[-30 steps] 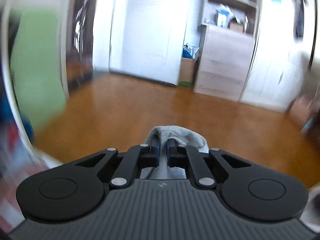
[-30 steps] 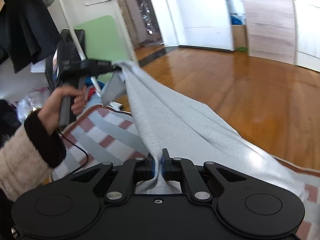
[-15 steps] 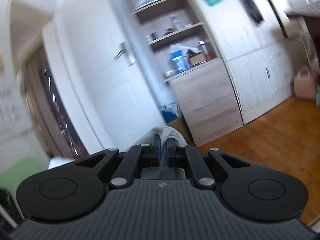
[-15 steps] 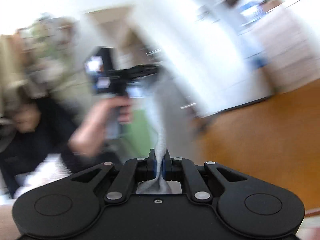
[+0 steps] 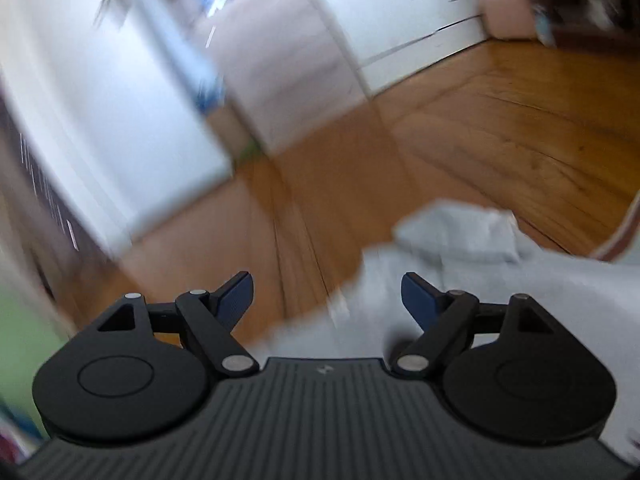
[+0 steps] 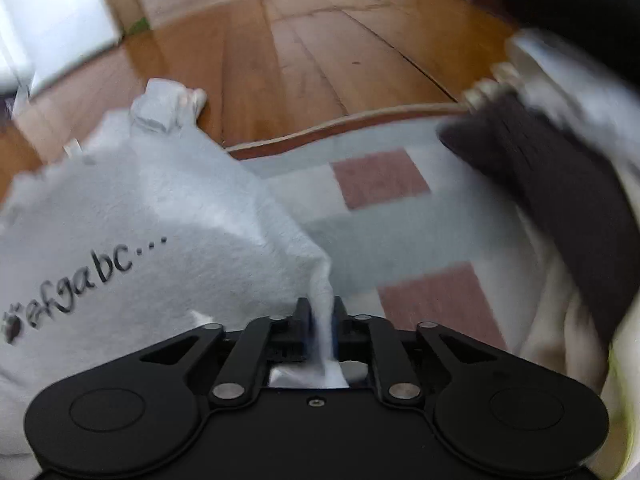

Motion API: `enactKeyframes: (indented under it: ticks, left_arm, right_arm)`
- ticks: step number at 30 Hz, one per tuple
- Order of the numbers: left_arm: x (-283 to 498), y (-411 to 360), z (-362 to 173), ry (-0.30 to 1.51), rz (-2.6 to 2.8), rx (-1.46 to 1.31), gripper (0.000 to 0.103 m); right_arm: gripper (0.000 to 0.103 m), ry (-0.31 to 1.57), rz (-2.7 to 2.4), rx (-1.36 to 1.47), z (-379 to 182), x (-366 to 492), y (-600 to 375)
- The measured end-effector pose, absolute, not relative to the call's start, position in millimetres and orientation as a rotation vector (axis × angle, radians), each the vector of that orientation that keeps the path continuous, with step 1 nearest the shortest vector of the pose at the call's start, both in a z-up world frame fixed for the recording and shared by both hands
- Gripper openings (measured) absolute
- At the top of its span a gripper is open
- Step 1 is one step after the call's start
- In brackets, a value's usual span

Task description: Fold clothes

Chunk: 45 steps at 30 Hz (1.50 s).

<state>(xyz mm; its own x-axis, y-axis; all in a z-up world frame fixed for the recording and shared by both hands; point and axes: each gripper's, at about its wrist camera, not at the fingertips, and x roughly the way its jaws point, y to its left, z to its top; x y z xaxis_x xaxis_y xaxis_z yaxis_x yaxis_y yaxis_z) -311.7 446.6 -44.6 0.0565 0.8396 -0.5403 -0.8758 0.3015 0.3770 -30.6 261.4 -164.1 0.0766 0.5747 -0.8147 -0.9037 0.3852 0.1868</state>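
A light grey sweatshirt (image 6: 160,208) with black lettering lies bunched on a checked mat (image 6: 380,176); its cuff reaches onto the wood floor. My right gripper (image 6: 321,308) points down at the mat's near part. Its jaws are opening, and a raised fold of the sweatshirt still stands pinched between them. In the left wrist view the same sweatshirt (image 5: 500,248) lies blurred, low and to the right. My left gripper (image 5: 326,284) hangs above its edge, its jaws opening wide with nothing gripped between them.
Orange wood floor (image 6: 320,48) stretches beyond the mat's brown edge. A dark brown ribbed cloth with cream fabric (image 6: 560,184), blurred, covers the mat's right side. White doors and cabinets (image 5: 400,20) line the far wall. A green panel (image 5: 20,340) stands at the left.
Both grippers swung down from holding the sweatshirt stretched in the air. The left has let go and opened wide. The right now sits low over the mat with its jaws parting.
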Motion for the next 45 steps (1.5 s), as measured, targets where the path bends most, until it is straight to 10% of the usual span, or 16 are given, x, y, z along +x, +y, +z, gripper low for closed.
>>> enactKeyframes:
  ticks: [7,18,21,35,38,45]
  left_arm:
    - [-409.4,361.3,-58.6,0.636,1.232,-0.524,0.080]
    - [-359.2,324.7,-76.1,0.722,1.019,-0.453,0.076]
    - [-348.2,310.0,-76.0,0.756,0.975,-0.395,0.076]
    - [-324.9,269.7,-56.8,0.556,0.591,-0.370,0.072]
    - [-317.9,264.7,-61.5,0.532,0.566,-0.369,0.044]
    - [-302.1,264.3,-63.2,0.481,0.461,-0.429,0.043]
  right_arm:
    - [0.030,0.782,1.240,-0.418,-130.0,-27.6,227.8]
    - [0.034,0.805,1.457,-0.604,-149.5,-80.2,169.0]
    - [0.004,0.646,1.348,-0.719,-157.2,-91.6,175.9]
    - [0.003,0.568,1.370,-0.319,-61.2,-56.6,176.1]
    - [0.003,0.580,1.403,-0.255,-50.4,-54.0,174.8]
    - [0.003,0.649,1.435,-0.159,-51.8,-52.1,176.2]
